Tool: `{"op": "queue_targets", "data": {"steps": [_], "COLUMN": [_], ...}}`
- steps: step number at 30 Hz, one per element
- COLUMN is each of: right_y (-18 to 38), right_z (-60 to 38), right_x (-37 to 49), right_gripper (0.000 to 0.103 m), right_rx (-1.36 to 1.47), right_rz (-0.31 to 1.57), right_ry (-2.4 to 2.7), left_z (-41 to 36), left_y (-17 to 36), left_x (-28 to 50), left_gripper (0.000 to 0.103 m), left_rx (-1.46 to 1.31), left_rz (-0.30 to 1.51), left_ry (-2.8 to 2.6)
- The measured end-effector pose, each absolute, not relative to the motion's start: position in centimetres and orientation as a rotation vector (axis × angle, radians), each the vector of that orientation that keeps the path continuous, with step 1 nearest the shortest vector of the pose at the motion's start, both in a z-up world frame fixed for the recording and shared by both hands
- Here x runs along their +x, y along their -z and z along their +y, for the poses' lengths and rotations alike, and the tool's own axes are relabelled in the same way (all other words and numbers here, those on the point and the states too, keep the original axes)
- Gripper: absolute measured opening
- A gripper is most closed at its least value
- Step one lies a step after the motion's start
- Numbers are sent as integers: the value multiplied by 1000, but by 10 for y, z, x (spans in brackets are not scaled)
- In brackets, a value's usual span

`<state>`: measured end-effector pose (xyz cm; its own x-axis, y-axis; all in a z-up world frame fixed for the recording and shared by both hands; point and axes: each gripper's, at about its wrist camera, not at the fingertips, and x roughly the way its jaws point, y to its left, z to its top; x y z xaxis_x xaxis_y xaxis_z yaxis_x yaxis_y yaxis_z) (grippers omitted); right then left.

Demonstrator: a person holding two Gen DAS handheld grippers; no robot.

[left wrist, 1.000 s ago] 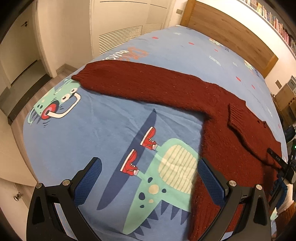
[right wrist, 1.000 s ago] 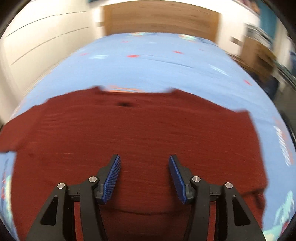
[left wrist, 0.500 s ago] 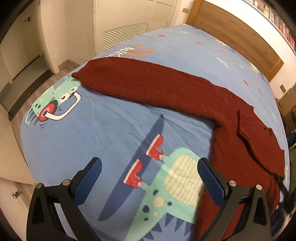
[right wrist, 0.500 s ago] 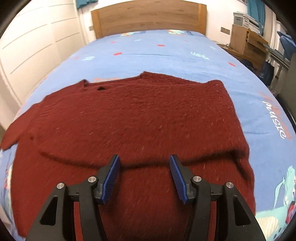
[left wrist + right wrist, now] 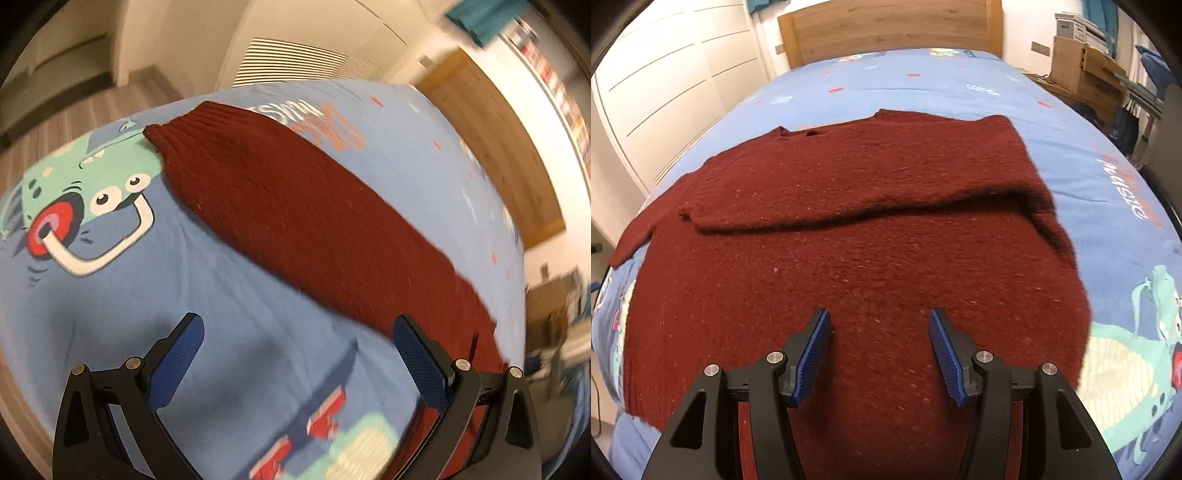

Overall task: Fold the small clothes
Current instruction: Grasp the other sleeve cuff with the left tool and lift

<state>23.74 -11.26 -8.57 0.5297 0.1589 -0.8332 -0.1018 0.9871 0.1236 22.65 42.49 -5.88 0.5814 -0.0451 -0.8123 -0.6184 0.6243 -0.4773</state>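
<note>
Across a bed (image 5: 960,81) covered in a blue sheet printed with cartoon dinosaurs lies a dark red knitted sweater (image 5: 857,236), flat and spread wide. From the right wrist view, its body fills the middle of the sheet, with pale flecks in the fuzzy yarn. One sleeve is folded across the chest, forming a thick raised band with a soft shadowed edge from side to side. The neckline points toward the wooden headboard (image 5: 886,29). The other sleeve (image 5: 288,218) stretches straight out, ribbed at the cuff, its end lying just beside a green dinosaur print (image 5: 85,184) near the bed's edge. The right tool (image 5: 880,354) hovers over the sweater's lower part, jaws wide apart and holding nothing. The left tool (image 5: 295,365) is spread wide over bare sheet, also unloaded; its view is blurred.
</note>
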Motion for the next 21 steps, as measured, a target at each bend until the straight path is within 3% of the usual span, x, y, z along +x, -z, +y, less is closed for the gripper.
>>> {"op": "queue_targets", "data": {"steps": [3, 8, 18, 21], "right_y": [82, 79, 70, 67], "right_z": [-119, -125, -136, -138], "right_x": [232, 227, 228, 229], "right_gripper": [57, 57, 57, 57], "right_rx": [84, 104, 150, 148], "right_rz": [996, 1002, 997, 996], "right_ry": [-139, -138, -123, -119], "left_z": [449, 475, 512, 527], "left_y": [72, 92, 115, 120], "left_x": [230, 226, 217, 222], "left_gripper": [93, 69, 57, 49], "left_rx": [-941, -1074, -1296, -1358], "left_rz": [873, 809, 569, 510], "left_ry": [-405, -408, -316, -294]}}
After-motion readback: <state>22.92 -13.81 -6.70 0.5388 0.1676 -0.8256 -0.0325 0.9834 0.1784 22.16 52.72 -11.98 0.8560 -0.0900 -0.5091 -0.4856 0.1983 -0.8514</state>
